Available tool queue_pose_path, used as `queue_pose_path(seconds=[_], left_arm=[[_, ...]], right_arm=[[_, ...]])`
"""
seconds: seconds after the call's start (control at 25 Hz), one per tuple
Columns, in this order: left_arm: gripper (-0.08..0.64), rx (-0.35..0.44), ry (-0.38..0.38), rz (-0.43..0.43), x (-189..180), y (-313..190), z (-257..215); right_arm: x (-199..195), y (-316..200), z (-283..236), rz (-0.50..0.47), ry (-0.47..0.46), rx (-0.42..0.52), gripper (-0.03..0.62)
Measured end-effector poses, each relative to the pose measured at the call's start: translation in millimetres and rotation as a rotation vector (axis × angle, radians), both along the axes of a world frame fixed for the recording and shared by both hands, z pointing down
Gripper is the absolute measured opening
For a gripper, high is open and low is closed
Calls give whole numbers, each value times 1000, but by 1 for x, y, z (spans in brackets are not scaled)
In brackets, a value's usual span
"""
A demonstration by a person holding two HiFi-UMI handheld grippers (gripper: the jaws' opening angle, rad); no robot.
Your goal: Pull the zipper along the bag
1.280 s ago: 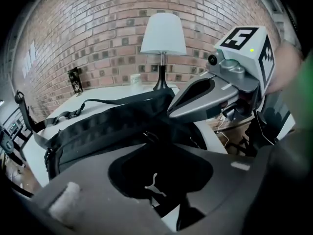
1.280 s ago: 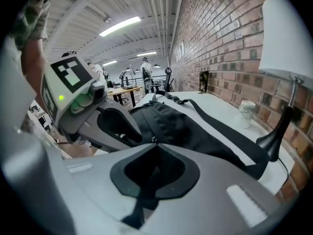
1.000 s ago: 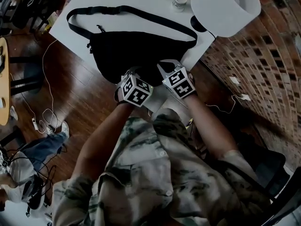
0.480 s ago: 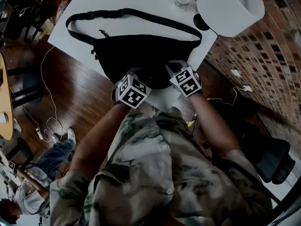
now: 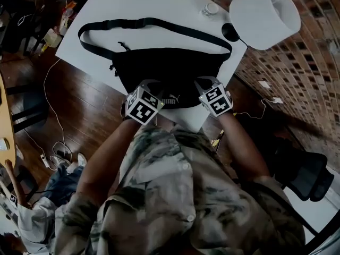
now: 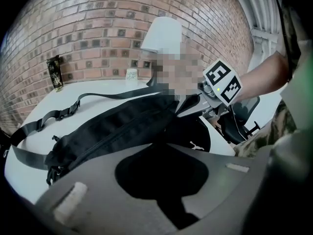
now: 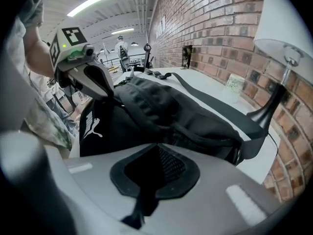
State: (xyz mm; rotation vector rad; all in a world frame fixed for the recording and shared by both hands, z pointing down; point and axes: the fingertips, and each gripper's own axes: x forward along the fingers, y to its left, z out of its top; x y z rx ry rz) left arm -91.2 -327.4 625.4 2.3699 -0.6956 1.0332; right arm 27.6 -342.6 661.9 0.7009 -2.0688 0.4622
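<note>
A black waist bag (image 5: 170, 70) lies on the white table (image 5: 133, 4), its strap (image 5: 154, 23) looping behind it. My left gripper (image 5: 150, 89) holds the bag's near edge at the left, and in the left gripper view its jaws (image 6: 164, 177) are shut with black fabric between them. My right gripper (image 5: 204, 86) holds the near edge at the right, shut on black mesh fabric (image 7: 156, 173). The zipper line (image 6: 107, 131) runs along the bag's top. I cannot make out the zipper pull. The bag's white logo (image 7: 92, 126) faces the person.
A white lamp (image 5: 264, 15) with a black base (image 5: 229, 32) stands at the table's far right corner. A small jar (image 5: 210, 8) sits beside it. A brick wall (image 5: 287, 68) runs along the right, and a dark tin (image 6: 55, 73) stands by the wall. Wooden floor with cables (image 5: 53, 137) lies at the left.
Both grippers have moved apart along the bag's near edge, the left one to the left and the right one to the right. The bag's front now lies wider between them.
</note>
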Motion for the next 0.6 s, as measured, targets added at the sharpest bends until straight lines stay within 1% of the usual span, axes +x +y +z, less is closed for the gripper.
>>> queue_pose_path(seconds=[0.32,0.44,0.6], left_arm=[[29,-15,32,-21,-56,-5,1],[29,-14,40,-34,-73,-7,0],[29,-12,48,-44,-94,-8,5]], right_arm=[[8,-6,6,69,33,5,6],[13,-4,11,95,51,-2,6],[14,-5,11,136,54,1,6]])
